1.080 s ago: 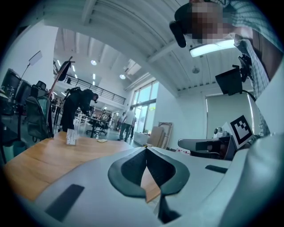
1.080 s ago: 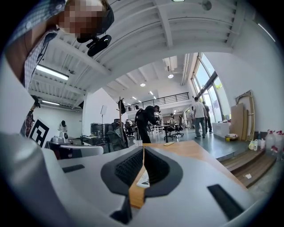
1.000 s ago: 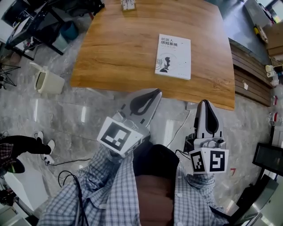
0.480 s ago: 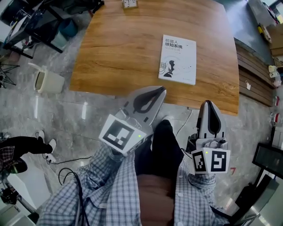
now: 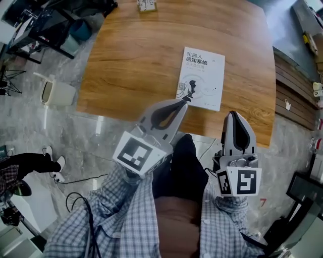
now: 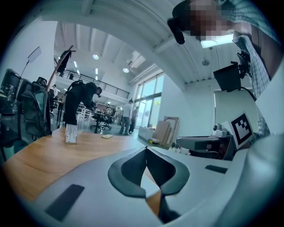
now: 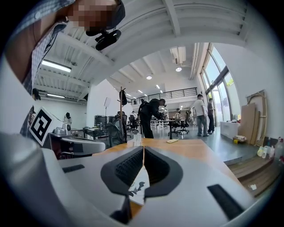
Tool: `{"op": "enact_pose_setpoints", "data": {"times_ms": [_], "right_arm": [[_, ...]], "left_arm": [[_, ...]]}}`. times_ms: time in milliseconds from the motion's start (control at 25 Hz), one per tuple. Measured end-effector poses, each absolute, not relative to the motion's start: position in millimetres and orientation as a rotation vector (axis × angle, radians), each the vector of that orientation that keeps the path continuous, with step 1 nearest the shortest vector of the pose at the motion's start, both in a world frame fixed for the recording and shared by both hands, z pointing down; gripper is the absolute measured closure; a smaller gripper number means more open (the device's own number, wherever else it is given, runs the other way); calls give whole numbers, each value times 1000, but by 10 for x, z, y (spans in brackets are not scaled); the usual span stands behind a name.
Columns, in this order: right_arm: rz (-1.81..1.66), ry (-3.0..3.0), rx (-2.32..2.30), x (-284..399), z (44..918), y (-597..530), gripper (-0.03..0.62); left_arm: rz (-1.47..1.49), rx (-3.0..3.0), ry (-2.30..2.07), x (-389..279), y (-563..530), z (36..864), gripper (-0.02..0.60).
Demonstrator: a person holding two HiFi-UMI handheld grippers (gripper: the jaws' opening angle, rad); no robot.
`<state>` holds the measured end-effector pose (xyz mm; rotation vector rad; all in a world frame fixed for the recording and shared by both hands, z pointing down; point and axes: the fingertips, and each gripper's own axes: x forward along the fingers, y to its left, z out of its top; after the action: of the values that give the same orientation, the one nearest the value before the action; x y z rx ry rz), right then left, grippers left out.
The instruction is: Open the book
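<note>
A closed white book (image 5: 201,78) with a dark figure on its cover lies flat on the wooden table (image 5: 136,55), near the front edge. My left gripper (image 5: 182,102) is shut and empty, and its tip sits over the book's near left corner in the head view. My right gripper (image 5: 235,115) is also shut and empty, hanging just off the table's front edge, below and right of the book. In the left gripper view the jaws (image 6: 146,150) meet, and a strip of the book (image 6: 147,185) shows below them. The right gripper (image 7: 143,150) frames the book (image 7: 139,188) the same way.
A white bin (image 5: 55,93) stands on the floor left of the table. A small white stand (image 5: 146,5) sits at the table's far edge. Dark chairs and gear (image 5: 45,25) crowd the far left. Wooden steps (image 5: 298,95) run along the right. People stand far beyond the table.
Both grippers have edged forward toward the table. The left tip, which was short of the front edge, now reaches the book's near corner. Both stay shut.
</note>
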<state>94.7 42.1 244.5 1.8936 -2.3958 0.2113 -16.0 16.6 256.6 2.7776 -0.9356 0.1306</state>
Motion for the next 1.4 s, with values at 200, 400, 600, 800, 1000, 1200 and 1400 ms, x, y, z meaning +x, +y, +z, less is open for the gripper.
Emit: {"op": "enact_pose_setpoints", "data": {"times_ms": [200, 400, 600, 800, 1000, 1200, 1400], "right_arm": [[275, -2412, 1849, 1220, 2544, 38, 571], [373, -2441, 1816, 1477, 2683, -293, 571], [461, -2462, 1727, 1641, 2904, -568, 571], [488, -2492, 1651, 1700, 3002, -788, 571], [545, -2448, 1649, 1731, 3196, -904, 571], [652, -2375, 1619, 1687, 3530, -944, 571], [730, -2281, 1613, 1730, 3892, -928, 571]], "left_arm": [[132, 2730, -964, 139, -200, 2610, 574], [161, 2708, -990, 422, -495, 2700, 574], [218, 2646, -1072, 523, -750, 2849, 574], [254, 2601, -1115, 601, -908, 2961, 574], [284, 2578, -1075, 671, -1024, 3148, 574], [327, 2508, -1034, 608, -1066, 3426, 574], [375, 2442, -1026, 523, -1120, 3726, 574]]}}
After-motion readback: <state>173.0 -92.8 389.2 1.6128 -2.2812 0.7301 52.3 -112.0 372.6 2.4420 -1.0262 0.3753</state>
